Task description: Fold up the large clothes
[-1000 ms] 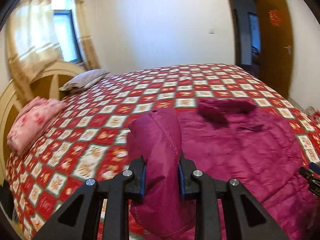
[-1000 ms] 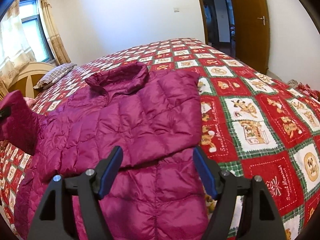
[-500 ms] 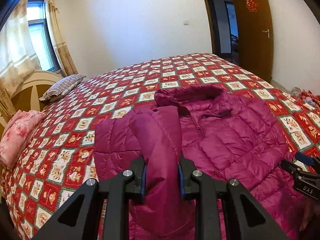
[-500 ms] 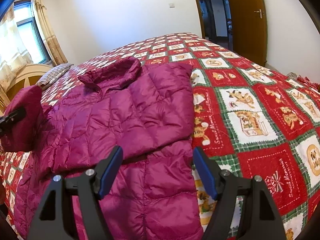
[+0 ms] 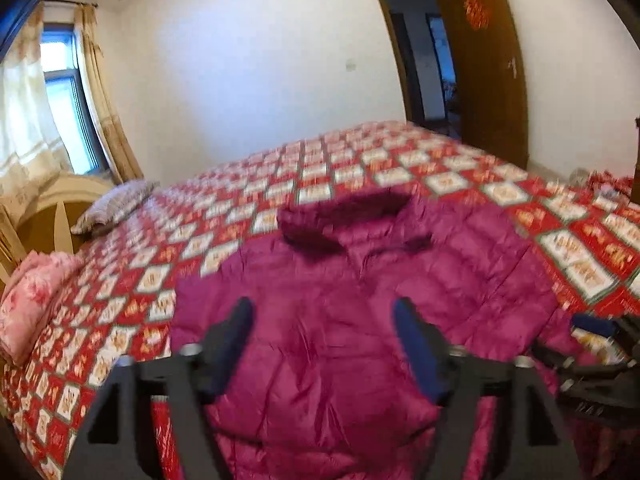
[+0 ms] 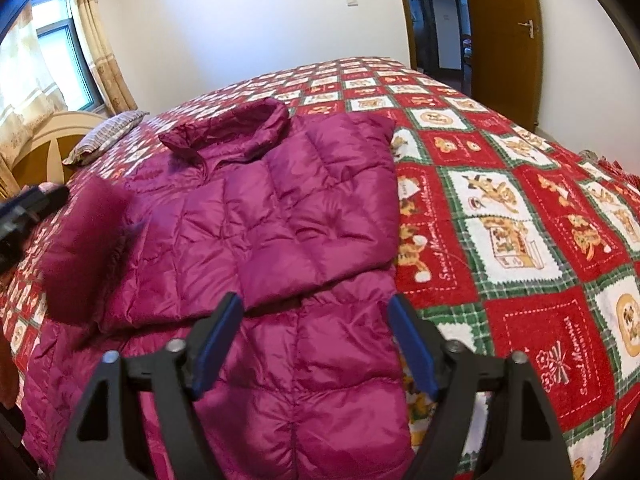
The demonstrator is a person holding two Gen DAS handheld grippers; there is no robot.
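Note:
A magenta quilted down jacket [image 6: 260,220] lies front up on the red patchwork bedspread [image 6: 520,208], collar [image 6: 228,128] toward the far side. Its right sleeve is folded across the chest. My left gripper [image 5: 324,320] hovers over the jacket [image 5: 360,300], its jaws opening with nothing pressed between them. In the right wrist view the left sleeve [image 6: 84,248] is a blurred lump beside the left gripper [image 6: 28,208]. My right gripper [image 6: 316,320] stands over the jacket's lower half, jaws opening and holding nothing; its tip shows in the left wrist view [image 5: 592,328].
A striped pillow [image 5: 116,204] and a folded pink quilt [image 5: 32,300] lie by the cream headboard [image 5: 56,208] at the left. A curtained window [image 5: 68,120] is behind them. An open wooden door [image 5: 488,60] stands at the far right.
The left gripper was shut on the jacket's sleeve and has let it go, jaws now wide; the sleeve has dropped toward the jacket. The right jaws have widened a little.

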